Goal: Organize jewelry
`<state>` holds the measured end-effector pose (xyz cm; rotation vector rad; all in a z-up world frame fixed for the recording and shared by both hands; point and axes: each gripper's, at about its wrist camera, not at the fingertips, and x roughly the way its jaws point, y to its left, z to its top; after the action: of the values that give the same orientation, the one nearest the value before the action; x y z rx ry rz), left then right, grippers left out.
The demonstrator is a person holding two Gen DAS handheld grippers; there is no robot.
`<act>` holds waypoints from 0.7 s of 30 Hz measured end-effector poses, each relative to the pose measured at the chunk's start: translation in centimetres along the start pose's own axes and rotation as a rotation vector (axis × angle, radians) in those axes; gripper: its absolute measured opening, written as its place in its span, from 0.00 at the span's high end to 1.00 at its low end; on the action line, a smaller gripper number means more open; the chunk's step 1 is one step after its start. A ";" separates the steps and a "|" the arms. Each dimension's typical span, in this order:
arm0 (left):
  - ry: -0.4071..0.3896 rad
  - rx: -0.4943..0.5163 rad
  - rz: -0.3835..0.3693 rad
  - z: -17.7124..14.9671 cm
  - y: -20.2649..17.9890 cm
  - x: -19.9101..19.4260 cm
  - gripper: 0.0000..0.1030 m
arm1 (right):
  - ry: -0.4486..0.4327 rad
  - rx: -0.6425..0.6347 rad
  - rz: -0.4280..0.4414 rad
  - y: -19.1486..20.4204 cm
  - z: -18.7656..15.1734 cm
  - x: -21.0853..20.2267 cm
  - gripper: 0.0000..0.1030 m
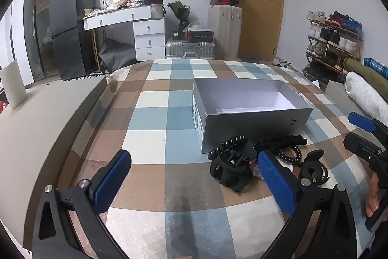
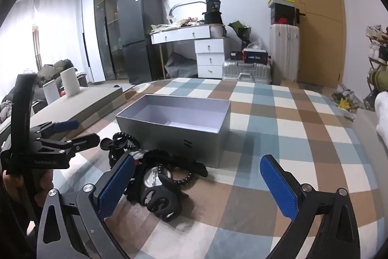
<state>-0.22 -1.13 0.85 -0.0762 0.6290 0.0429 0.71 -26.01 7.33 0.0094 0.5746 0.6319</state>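
An open grey box [image 1: 252,123] with a white inside stands empty on the checked cloth; it also shows in the right wrist view [image 2: 179,135]. In front of it lies a pile of black hair accessories: a large claw clip [image 1: 231,169], a spiral hair tie [image 1: 228,145], a beaded bracelet [image 1: 289,154] and a smaller claw clip [image 1: 314,168]. In the right wrist view I see a claw clip [image 2: 161,200] and a beaded bracelet [image 2: 180,177]. My left gripper [image 1: 196,180] is open and empty, just before the pile. My right gripper [image 2: 197,188] is open and empty, right of the pile.
The checked cloth [image 1: 155,118] covers a round table. A grey bench [image 1: 36,118] lies to the left. Rolled fabric [image 1: 363,94] sits at the right edge. Behind are a desk with drawers [image 1: 145,33], suitcases [image 1: 191,50] and a shoe rack [image 1: 332,40].
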 end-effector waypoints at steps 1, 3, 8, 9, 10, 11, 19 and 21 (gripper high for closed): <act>-0.001 0.000 -0.003 0.1 0.1 0.0 0.01 | 0.001 0.000 0.003 -0.2 -0.1 0.1 0.00; -0.004 0.004 -0.002 0.1 -0.1 -0.2 0.01 | -0.006 0.000 0.002 -0.2 -0.3 -0.1 0.00; -0.011 0.012 -0.006 0.1 -0.4 -0.4 0.01 | 0.000 -0.001 0.004 0.1 -0.5 -0.2 0.00; -0.012 0.014 -0.007 0.1 -0.5 -0.4 0.01 | 0.001 0.002 0.004 0.0 -0.4 -0.2 0.00; -0.013 0.016 -0.008 0.1 -0.6 -0.4 0.01 | -0.001 0.003 0.005 0.1 -0.5 -0.2 0.00; -0.015 0.018 -0.012 0.0 -0.6 -0.4 0.01 | 0.002 0.006 0.003 0.0 -0.6 -0.1 0.00; -0.013 0.022 -0.022 0.0 -0.8 -0.3 0.01 | 0.012 -0.006 -0.015 0.2 -0.7 0.2 0.00; -0.013 0.023 -0.023 -0.1 -0.9 -0.3 0.01 | 0.016 -0.010 -0.013 0.2 -0.6 0.3 0.00</act>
<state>-0.48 -2.01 1.04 -0.0609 0.6157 0.0135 0.46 -25.77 6.71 -0.0088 0.5861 0.6228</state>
